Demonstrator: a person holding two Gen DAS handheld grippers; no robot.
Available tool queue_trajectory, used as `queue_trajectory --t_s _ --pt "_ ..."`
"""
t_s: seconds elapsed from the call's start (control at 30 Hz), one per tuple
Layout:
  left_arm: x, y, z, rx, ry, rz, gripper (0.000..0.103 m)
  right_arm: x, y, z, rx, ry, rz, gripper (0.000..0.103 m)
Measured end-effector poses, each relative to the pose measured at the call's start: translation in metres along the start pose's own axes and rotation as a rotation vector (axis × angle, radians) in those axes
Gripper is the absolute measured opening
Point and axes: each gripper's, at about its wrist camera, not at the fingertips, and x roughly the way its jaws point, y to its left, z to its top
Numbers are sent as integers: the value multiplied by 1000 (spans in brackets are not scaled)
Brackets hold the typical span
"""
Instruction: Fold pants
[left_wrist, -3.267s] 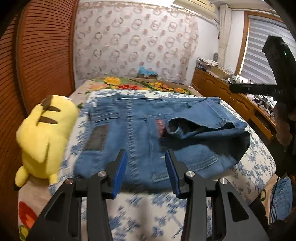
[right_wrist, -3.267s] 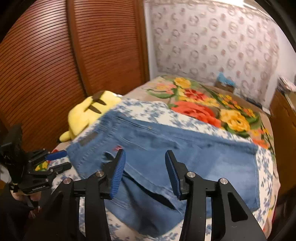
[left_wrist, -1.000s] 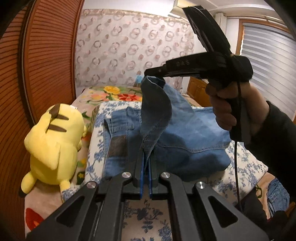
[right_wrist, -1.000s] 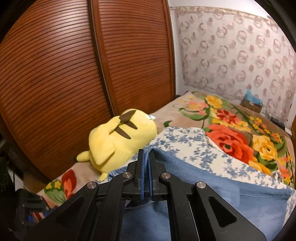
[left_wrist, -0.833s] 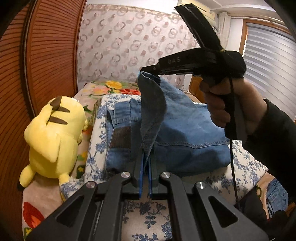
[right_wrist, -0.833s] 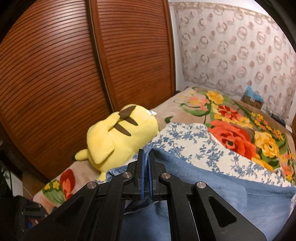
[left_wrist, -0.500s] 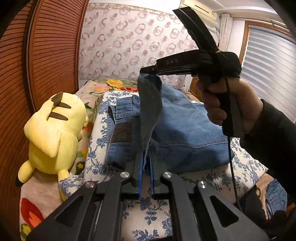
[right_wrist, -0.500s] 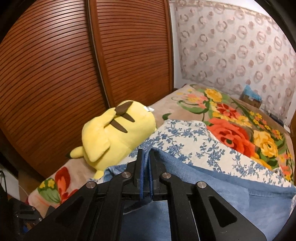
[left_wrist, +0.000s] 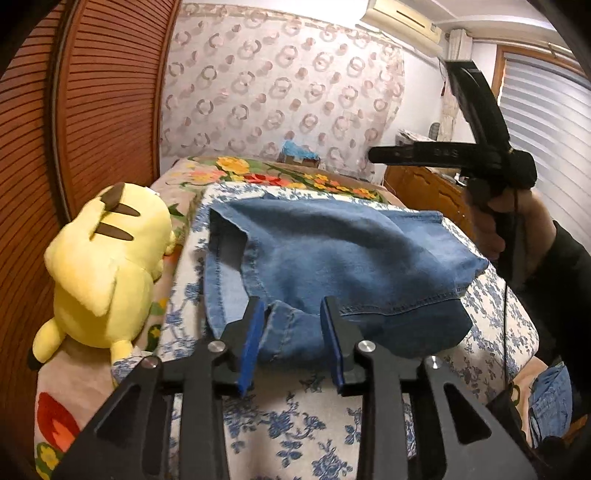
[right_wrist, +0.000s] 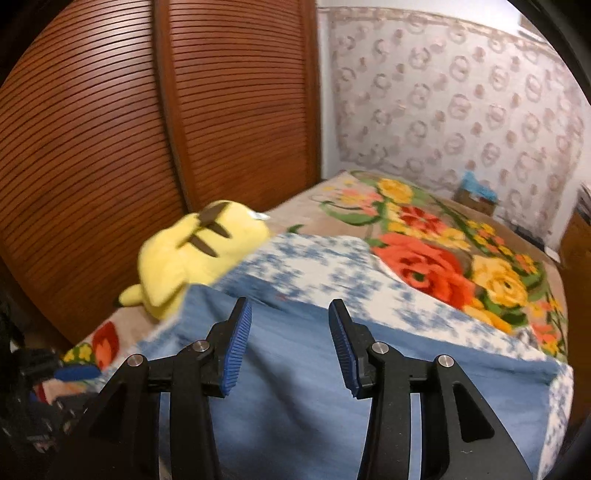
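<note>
blurring pants (right_wrist: 295, 387) below parted jaws

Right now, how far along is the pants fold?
Done: the jeans lie doubled over on the blue-flowered sheet. In hand: nothing; the left claw and right claw are both open above the denim. Left: the bundle looks loose, so probably another fold and smoothing.

blurred floral sheet (right_wrist: 295, 266), pants (right_wrist: 295, 406) cut off below

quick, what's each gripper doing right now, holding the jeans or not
Left gripper: open, holding nothing, jeans lie ahead.
Right gripper: open, holding nothing.
</note>
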Motion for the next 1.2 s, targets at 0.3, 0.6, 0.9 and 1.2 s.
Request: queue_trajectory --t_s 0.3,0.6,0.9,1.2 --pt "39 10 -11 -43 98 36 31 32 -72 -40 145 119 -65 46" --pt "40 13 -23 -22 107 6 13 72 -105 -64 356 217 -32 46" --pt "12 23 -17 -32 8 18 6 70 -104 -53 377 206 49 10" --pt "16 29 -16 -36 29 41 10 44 -81 -30 268 55 -79 5"
